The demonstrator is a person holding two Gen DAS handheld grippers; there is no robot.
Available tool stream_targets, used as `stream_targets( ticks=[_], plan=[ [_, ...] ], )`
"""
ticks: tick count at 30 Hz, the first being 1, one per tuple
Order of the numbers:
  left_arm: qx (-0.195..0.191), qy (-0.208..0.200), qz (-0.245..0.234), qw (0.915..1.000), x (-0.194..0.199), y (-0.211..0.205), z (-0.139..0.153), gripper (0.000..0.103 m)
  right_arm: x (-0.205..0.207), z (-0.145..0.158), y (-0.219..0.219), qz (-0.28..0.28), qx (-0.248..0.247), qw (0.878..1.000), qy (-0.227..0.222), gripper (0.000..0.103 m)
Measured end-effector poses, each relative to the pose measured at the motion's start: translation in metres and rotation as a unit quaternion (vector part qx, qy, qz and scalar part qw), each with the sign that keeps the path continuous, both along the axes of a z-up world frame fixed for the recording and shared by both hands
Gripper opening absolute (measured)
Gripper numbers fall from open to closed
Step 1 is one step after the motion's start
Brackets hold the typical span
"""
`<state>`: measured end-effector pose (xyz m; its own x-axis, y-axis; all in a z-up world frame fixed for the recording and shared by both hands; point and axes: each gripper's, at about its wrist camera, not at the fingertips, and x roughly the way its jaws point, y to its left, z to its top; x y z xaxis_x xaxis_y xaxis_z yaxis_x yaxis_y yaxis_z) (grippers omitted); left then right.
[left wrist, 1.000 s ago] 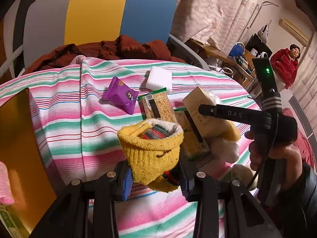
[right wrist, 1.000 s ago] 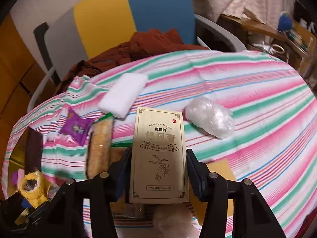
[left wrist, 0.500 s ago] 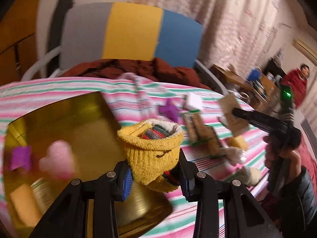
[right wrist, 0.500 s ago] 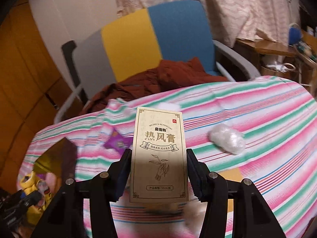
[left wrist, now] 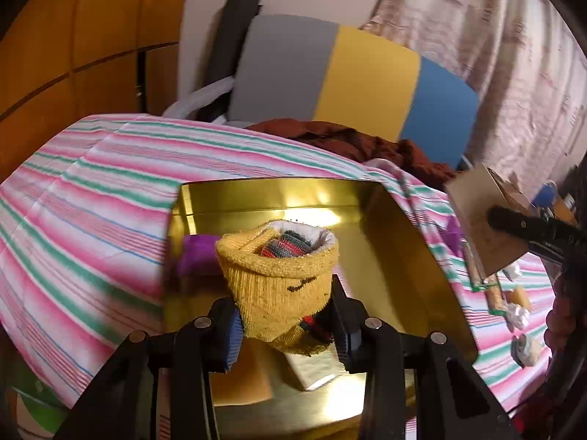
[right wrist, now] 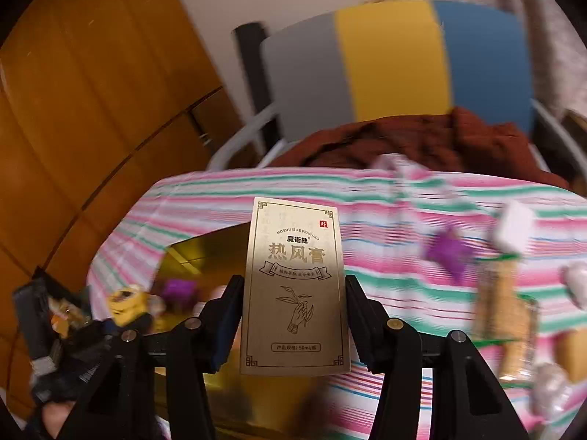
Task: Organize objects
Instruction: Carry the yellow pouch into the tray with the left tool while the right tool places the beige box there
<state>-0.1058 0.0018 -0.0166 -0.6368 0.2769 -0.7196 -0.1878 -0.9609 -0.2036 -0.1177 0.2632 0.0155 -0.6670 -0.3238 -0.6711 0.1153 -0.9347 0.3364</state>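
My left gripper (left wrist: 284, 324) is shut on a rolled yellow sock (left wrist: 279, 275), held just above the open gold tin (left wrist: 403, 256). A purple packet (left wrist: 196, 255) and a tan flat item (left wrist: 240, 377) lie inside the tin. My right gripper (right wrist: 293, 326) is shut on a tall gold carton (right wrist: 295, 286) with Chinese print, held upright over the tin's (right wrist: 190, 253) right side. In the left wrist view that carton (left wrist: 480, 216) shows at the right edge. The sock (right wrist: 126, 302) and left gripper appear low left in the right wrist view.
A striped cloth (left wrist: 91, 190) covers the table. Right of the tin lie a purple packet (right wrist: 449, 253), a white block (right wrist: 511, 227), cracker packs (right wrist: 500, 304) and small wrapped items (left wrist: 521, 315). A grey, yellow and blue chair (left wrist: 352, 77) with brown clothing (left wrist: 352, 139) stands behind.
Both grippers have swung left from the scattered items to the gold tin, carrying the sock and the carton. The sock now hangs over the tin's inside.
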Motion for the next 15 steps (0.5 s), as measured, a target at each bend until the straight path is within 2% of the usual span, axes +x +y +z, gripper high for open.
stream_targets(
  ticks=[2, 6, 7, 9, 11, 13, 15],
  plan=[
    [0.002, -0.002, 0.012, 0.9999, -0.001, -0.012, -0.003, 0.045, -0.015, 0.001, -0.032, 0.021, -0.014, 1.0, -0.011, 0.054],
    [-0.007, -0.008, 0.027, 0.9996, 0.0, -0.024, -0.009, 0.066, -0.037, 0.0, -0.075, 0.041, -0.045, 0.998, -0.024, 0.058],
    [-0.01, -0.009, 0.033, 0.9994, 0.001, -0.027, -0.011, 0.067, -0.043, -0.002, -0.085, 0.049, -0.06, 0.997, -0.03, 0.068],
    [-0.006, -0.012, 0.037, 0.9992, 0.001, -0.033, -0.013, 0.067, -0.046, -0.004, -0.094, 0.052, -0.07, 0.996, -0.036, 0.079],
    [-0.004, -0.012, 0.043, 0.999, 0.004, -0.039, -0.014, 0.067, -0.039, -0.002, -0.1, 0.059, -0.073, 0.995, -0.03, 0.082],
    [0.003, -0.006, 0.048, 0.9988, 0.009, -0.047, -0.012, 0.067, -0.032, -0.001, -0.103, 0.064, -0.064, 0.996, -0.02, 0.096],
    [-0.001, 0.002, 0.058, 0.9983, 0.014, -0.05, -0.009, 0.065, -0.023, -0.001, -0.106, 0.065, -0.043, 0.997, -0.007, 0.102]
  ],
)
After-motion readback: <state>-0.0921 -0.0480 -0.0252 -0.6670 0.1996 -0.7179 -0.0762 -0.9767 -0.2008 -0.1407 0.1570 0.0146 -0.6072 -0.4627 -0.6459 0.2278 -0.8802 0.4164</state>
